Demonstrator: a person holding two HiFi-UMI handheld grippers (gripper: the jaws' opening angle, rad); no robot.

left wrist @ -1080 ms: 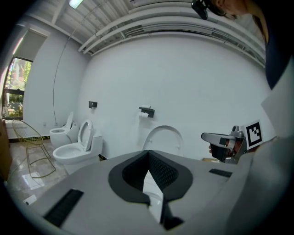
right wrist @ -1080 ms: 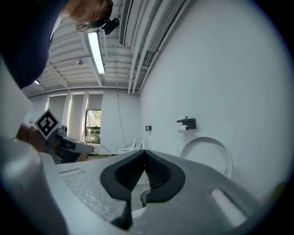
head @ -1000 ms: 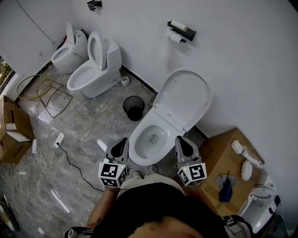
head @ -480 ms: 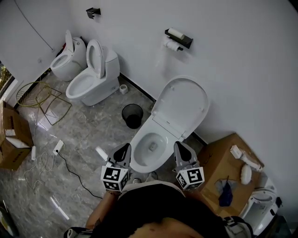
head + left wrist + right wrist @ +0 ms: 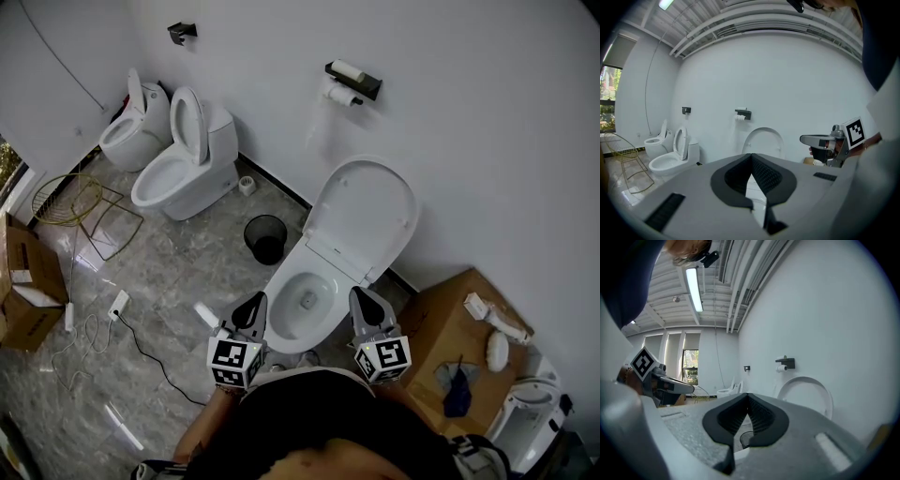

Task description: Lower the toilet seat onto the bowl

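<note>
Two grippers and one raised seat: that is where the job stands. Far left, two spare toilets [image 5: 178, 159] sit along the wall, and a small black bin [image 5: 268, 236] stands on the floor nearer the middle.

The left gripper [image 5: 255, 302] is held low, close to the person's body and just left of the bowl's [image 5: 305, 300] front edge. Its own view shows the jaws drawn together at the tips with nothing between them.

In the middle, the bowl lies open. The seat [image 5: 361, 220] stands upright behind it, leaning back against the wall under the paper holder [image 5: 352, 80]. I cannot separate seat from lid there; they read as one white oval.

The right gripper [image 5: 361, 295] mirrors the left, just right of the bowl's front, its jaws likewise closed to a point and empty. A cardboard box [image 5: 459, 328] sits further right.

Neither gripper touches the seat; both are well short of it, on the near side of the bowl. So, as I judge it, the seat is not down on the bowl, and the whole swing from upright to flat remains to be done.
</note>
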